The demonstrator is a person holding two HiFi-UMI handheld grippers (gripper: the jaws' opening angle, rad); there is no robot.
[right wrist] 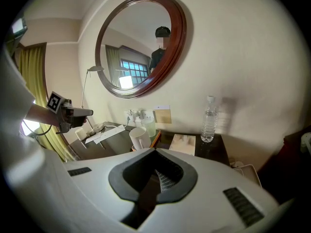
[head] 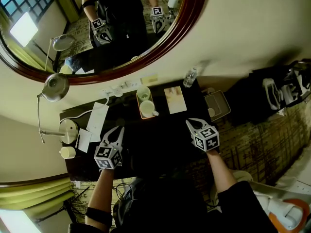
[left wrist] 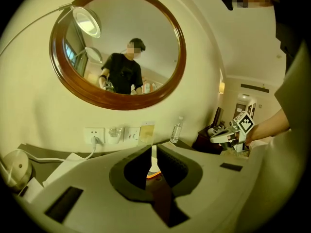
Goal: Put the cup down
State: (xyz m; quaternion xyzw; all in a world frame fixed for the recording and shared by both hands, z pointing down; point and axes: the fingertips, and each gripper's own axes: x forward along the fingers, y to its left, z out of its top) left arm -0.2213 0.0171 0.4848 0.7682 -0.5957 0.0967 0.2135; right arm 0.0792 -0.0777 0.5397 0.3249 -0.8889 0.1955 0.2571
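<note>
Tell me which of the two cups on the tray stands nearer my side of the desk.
The white mug, at the near end of the tray. The pale greenish cup stands behind it, closer to the wall.

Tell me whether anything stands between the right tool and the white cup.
Nothing visible does. The cup stands on its tray, with only bare dark desk between it and the shut, empty right tool.
</note>
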